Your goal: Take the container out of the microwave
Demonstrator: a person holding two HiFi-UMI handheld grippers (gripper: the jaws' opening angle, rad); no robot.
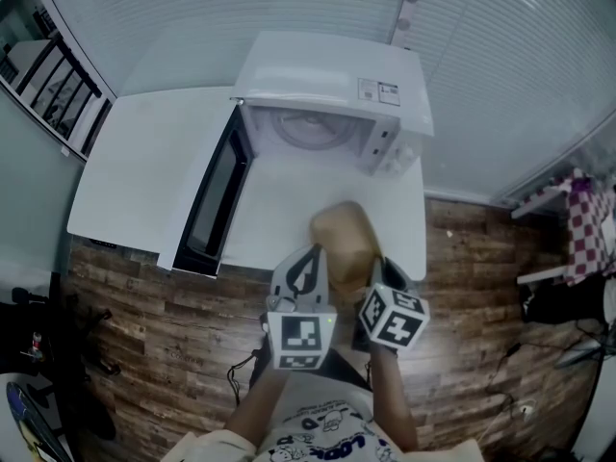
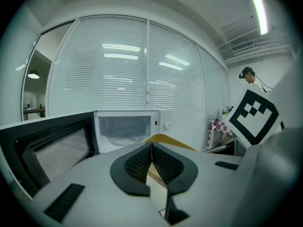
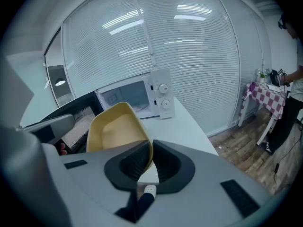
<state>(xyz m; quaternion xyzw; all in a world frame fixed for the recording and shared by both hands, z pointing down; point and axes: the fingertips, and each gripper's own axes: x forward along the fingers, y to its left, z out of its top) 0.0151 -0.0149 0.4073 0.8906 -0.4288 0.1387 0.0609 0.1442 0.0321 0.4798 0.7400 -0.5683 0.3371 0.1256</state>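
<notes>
The tan container (image 1: 346, 239) is outside the microwave (image 1: 332, 94), at the tabletop's (image 1: 144, 162) near edge. The left hand-held gripper (image 2: 151, 162) and right hand-held gripper (image 3: 151, 162) each pinch its rim. The microwave door (image 1: 212, 200) stands open. The print on the top sticker (image 1: 378, 90) is too small to read.

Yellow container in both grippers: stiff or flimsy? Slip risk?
Probably light and thin-walled: the container is held by rim pinches from the left gripper and right gripper without visible buckling, so fairly stiff. It looks empty, so little can spill. The smooth rim may slip if either grip loosens.
</notes>
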